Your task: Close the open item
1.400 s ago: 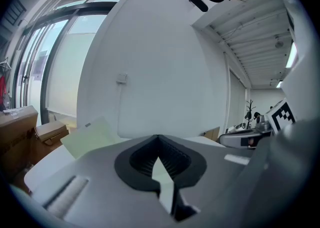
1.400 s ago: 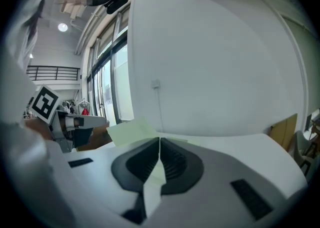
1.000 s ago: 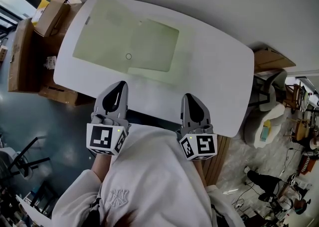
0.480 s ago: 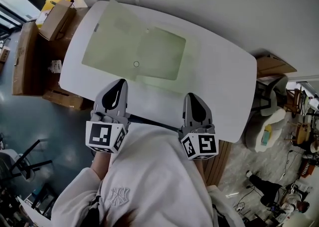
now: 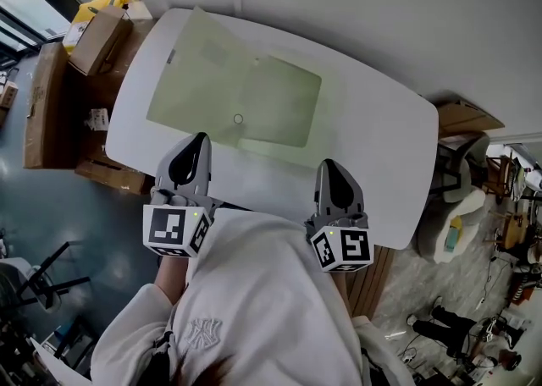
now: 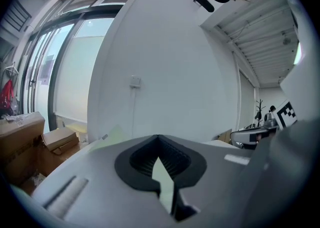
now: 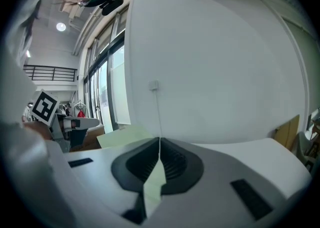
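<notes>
With my left hand-held gripper [image 5: 198, 140] and right hand-held gripper [image 5: 329, 167] closed and empty, I may skid the thin open folder [image 5: 254, 96] across the tabletop [image 5: 373, 147] instead of folding it

I wore a white hoodie [image 5: 254, 308] with a small stitched logo [image 5: 203, 331]. My left gripper [image 5: 199, 140] and right gripper [image 5: 329, 166] were grey and pointed, with black ribbed jaws. My left cube [image 5: 174, 230] and right cube [image 5: 343, 249] were white with black square markers and tiny green lights.
</notes>
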Tool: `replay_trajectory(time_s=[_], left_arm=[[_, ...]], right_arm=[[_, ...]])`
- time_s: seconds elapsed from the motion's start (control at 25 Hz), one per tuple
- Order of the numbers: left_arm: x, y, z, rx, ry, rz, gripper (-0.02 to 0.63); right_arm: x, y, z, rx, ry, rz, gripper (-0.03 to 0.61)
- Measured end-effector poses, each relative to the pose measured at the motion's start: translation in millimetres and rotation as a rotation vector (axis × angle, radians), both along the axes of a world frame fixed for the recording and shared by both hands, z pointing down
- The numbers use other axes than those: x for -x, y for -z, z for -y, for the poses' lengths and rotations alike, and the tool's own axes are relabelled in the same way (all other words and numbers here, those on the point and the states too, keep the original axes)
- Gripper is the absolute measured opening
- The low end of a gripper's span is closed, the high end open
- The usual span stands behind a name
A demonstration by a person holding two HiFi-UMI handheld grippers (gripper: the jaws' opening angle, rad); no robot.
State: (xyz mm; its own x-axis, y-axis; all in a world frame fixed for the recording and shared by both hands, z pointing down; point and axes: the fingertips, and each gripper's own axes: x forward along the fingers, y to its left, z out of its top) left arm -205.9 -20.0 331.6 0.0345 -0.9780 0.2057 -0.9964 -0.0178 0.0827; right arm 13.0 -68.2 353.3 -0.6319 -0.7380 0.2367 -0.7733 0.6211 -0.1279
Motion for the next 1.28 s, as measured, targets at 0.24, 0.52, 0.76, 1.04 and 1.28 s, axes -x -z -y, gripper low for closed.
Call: replay_trajectory(time_s=[0.24, 0.52, 0.76, 1.04, 1.28], left_arm=[[46, -12, -6, 0.022, 0.101, 0.039, 0.008], [99, -36, -23, 0.102, 0.216, 0.022, 0.072], [129, -66, -32, 0.167, 0.272, -0.039, 0.091], [144, -103, -31, 0.235, 0.281, -0.153, 0.119], [151, -127, -21, 0.259, 0.256, -0.233, 0.138]], right_arm=[[13, -1, 4, 0.004, 0.012, -0.003, 0.011], [28, -5, 9, 0.009, 0.038, -0.016, 0.011], [39, -5, 11, 0.002, 0.049, -0.025, 0.011], [47, -7, 11, 0.011, 0.042, -0.034, 0.011], [52, -9, 9, 0.013, 0.032, -0.045, 0.011]])
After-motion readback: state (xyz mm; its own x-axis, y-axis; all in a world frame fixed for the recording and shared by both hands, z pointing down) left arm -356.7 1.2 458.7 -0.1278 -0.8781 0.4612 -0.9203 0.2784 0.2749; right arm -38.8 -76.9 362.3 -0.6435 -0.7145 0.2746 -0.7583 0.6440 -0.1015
